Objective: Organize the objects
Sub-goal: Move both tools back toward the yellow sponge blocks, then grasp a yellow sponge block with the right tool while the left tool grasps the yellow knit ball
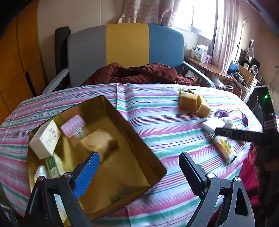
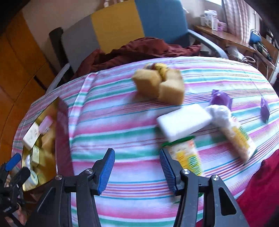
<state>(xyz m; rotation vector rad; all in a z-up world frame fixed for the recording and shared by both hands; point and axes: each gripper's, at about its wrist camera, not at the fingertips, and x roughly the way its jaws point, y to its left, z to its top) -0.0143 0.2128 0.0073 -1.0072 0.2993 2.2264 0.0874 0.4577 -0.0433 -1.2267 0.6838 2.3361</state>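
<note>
Striped tablecloth [image 2: 122, 122] ahead, both grippers [image 2: 137, 167] [image 1: 139, 167] agape and empty; next, closing on yellow-green snack packet [image 2: 188, 157] beside right finger, bound for gold tin [image 1: 148, 153].

Home living room: curtained window [image 1: 191, 15], armchair [image 1: 125, 45], striped tablecloth [image 1: 157, 111].

The left gripper [image 1: 139, 170] is showing black speckled plastic arms, silver screws and one ribbed blue pad [image 1: 87, 176] facing a bare black toothed finger [image 1: 191, 174]. The right gripper [image 2: 137, 170] is wearing ribbed blue pads [image 2: 106, 172] on both fingers, on matching black arms with silver screws.
</note>
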